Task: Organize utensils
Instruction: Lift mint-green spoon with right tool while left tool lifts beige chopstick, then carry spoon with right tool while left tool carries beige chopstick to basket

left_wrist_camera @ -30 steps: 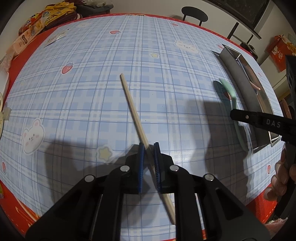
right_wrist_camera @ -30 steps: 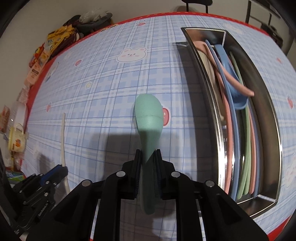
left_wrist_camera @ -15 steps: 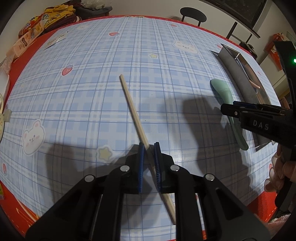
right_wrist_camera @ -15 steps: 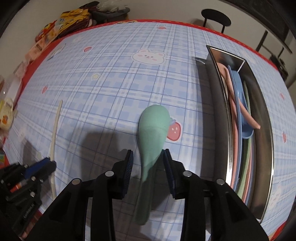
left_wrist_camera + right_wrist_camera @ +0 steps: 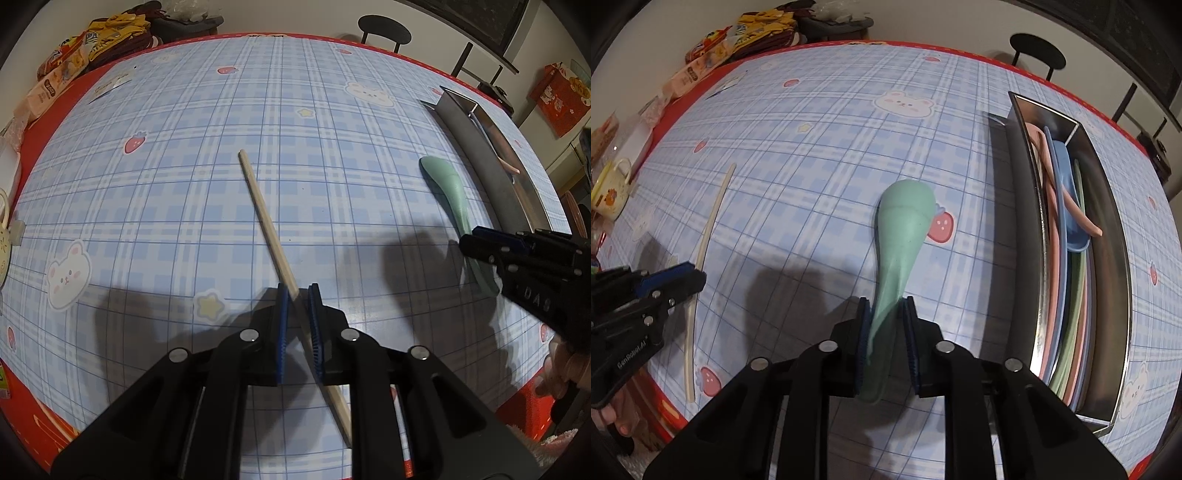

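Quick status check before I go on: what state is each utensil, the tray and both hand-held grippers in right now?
Chopstick: flat on tablecloth, clamped.
Green spoon: handle between the pads.
Metal tray: open, holding pink, blue and green utensils.
Left hand-held gripper: shut on chopstick.
Right hand-held gripper: jaws closing on spoon handle.

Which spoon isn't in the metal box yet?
The green spoon. It lies outside the metal box, its handle between the right gripper, whose jaws are closing; the pink and blue ones are inside.

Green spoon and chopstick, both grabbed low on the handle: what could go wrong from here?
1. The right gripper is closing on the green spoon's narrow handle; its bowl could swing when lifted.
2. The left gripper pinches the chopstick at an angle; it may pivot or slip.
3. The metal tray already looks crowded.
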Available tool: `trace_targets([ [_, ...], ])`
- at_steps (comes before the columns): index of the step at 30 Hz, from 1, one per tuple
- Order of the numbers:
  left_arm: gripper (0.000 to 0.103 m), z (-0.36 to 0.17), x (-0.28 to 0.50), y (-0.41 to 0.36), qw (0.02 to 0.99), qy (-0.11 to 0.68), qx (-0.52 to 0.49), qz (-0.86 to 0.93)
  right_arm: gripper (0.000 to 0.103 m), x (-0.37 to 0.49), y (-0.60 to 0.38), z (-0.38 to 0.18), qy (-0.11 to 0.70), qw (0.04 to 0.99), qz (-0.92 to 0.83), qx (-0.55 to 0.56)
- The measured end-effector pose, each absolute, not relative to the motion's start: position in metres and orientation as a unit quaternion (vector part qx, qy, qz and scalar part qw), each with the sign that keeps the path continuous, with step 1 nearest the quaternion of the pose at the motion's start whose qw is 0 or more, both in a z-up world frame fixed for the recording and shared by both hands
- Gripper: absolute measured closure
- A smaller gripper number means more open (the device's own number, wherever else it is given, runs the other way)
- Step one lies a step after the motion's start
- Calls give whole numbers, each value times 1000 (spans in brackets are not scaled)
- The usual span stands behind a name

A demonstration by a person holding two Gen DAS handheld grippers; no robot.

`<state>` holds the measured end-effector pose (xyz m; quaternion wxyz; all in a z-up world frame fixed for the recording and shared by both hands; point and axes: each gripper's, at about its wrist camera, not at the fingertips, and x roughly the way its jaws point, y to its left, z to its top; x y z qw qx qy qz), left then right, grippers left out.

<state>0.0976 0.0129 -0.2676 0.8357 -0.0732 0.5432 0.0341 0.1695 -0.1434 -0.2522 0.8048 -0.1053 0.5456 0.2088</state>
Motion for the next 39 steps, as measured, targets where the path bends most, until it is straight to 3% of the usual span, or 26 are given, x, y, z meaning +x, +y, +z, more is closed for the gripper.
trace_targets([
  [16, 88, -268, 96, 11, 838, 539, -72, 40, 87, 183, -129, -256, 546, 807, 190, -122],
  [28, 93, -266, 62, 47, 815, 537, -216, 15, 88, 154, -167, -241, 547, 805, 228, 1],
  [39, 93, -242, 46, 40, 826, 521, -217, -2, 88, 125, -198, -217, 521, 814, 253, 45],
])
